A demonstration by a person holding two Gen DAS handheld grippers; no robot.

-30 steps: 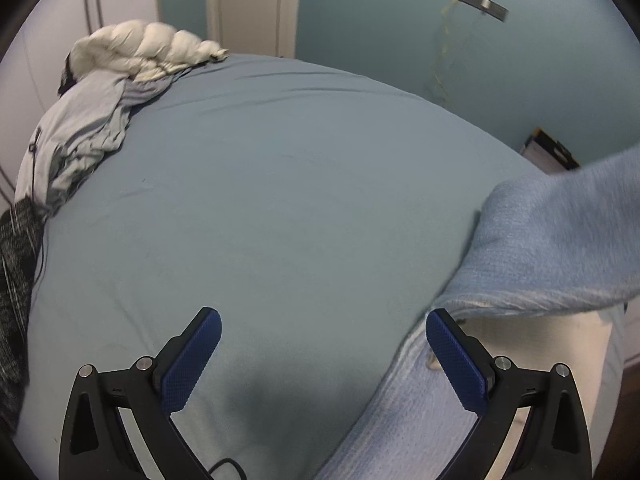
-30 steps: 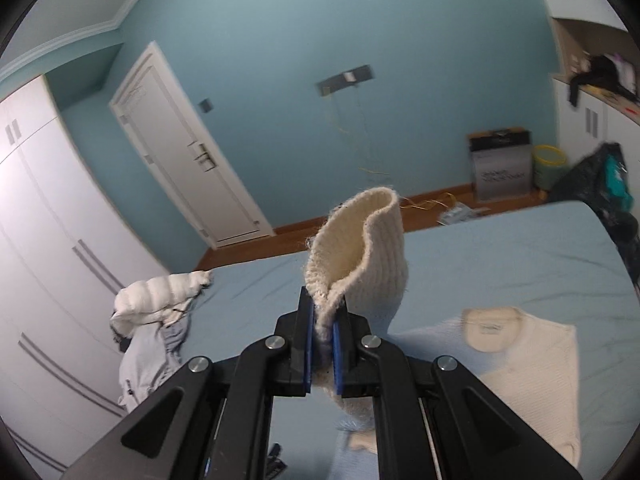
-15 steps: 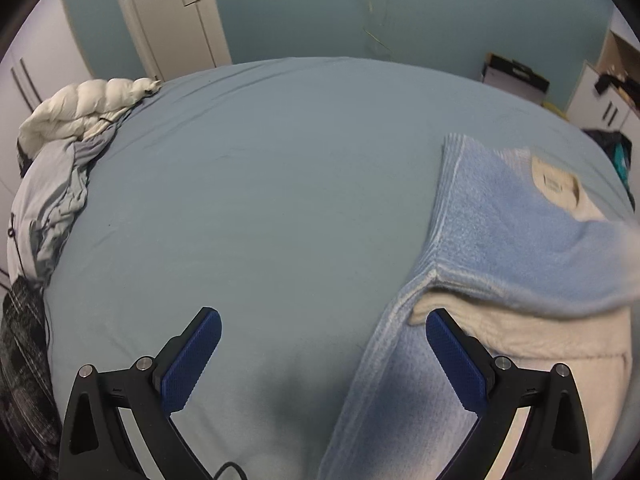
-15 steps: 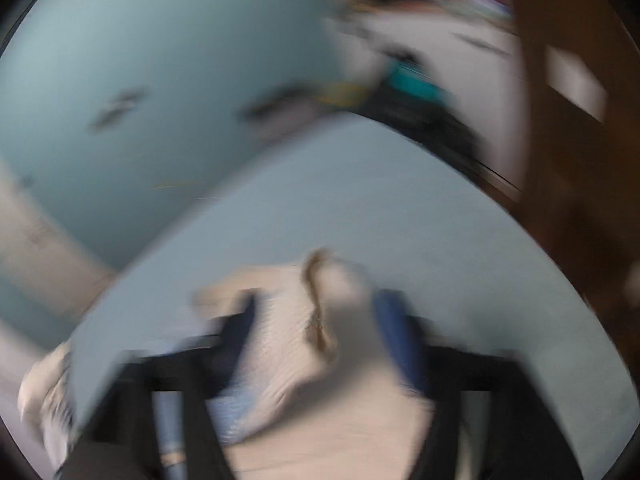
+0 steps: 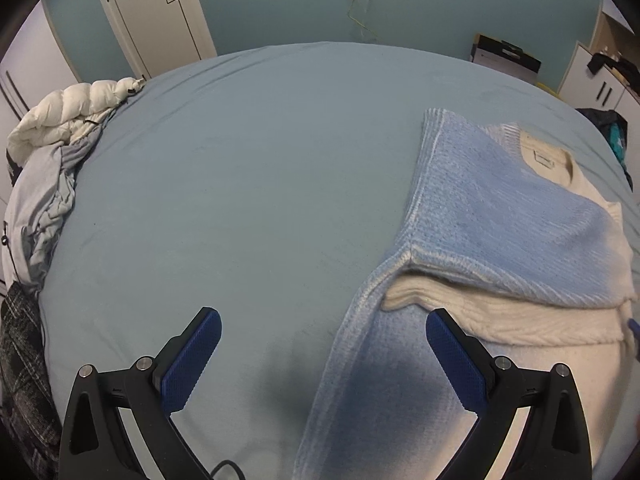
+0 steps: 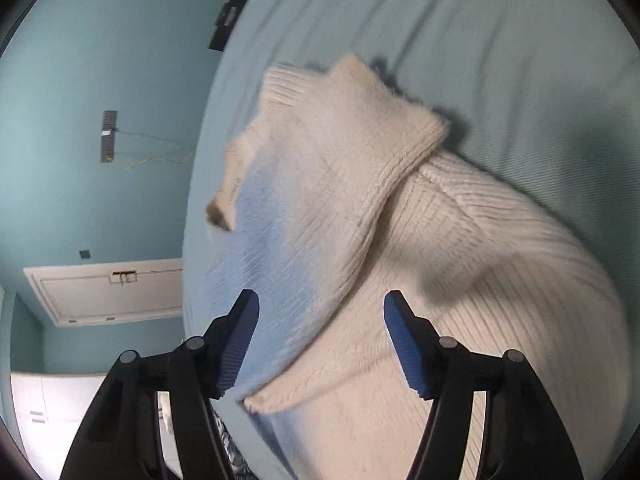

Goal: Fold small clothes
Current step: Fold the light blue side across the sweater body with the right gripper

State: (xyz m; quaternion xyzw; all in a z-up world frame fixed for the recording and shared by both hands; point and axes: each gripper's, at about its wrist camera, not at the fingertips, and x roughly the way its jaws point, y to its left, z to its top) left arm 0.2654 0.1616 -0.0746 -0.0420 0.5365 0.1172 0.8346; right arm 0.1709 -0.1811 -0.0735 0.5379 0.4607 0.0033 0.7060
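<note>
A knit sweater (image 5: 500, 216), blue fading to cream, lies flat on the right side of the bed (image 5: 260, 168), with its neck label toward the far edge. One sleeve (image 6: 344, 152) is folded across the body, its cream cuff at the far end. My left gripper (image 5: 323, 324) hangs open just above the sweater's left edge, with nothing held. My right gripper (image 6: 320, 308) hovers over the folded sleeve. Its jaws are closing, and the knit lies below the gap, with neither pad pressing on it.
At the bed's left edge a white puffy jacket (image 5: 72, 108), a grey garment (image 5: 36, 200) and a dark plaid cloth (image 5: 20, 360) are piled up. Behind the bed are a door (image 5: 160, 12), a cardboard box (image 5: 504, 56) and a white cabinet (image 5: 600, 80).
My right gripper let go of the cream cuff, dropped toward the bed and rolled. The sleeve fell across the sweater's body. My left gripper shifted and rolled a little, staying open.
</note>
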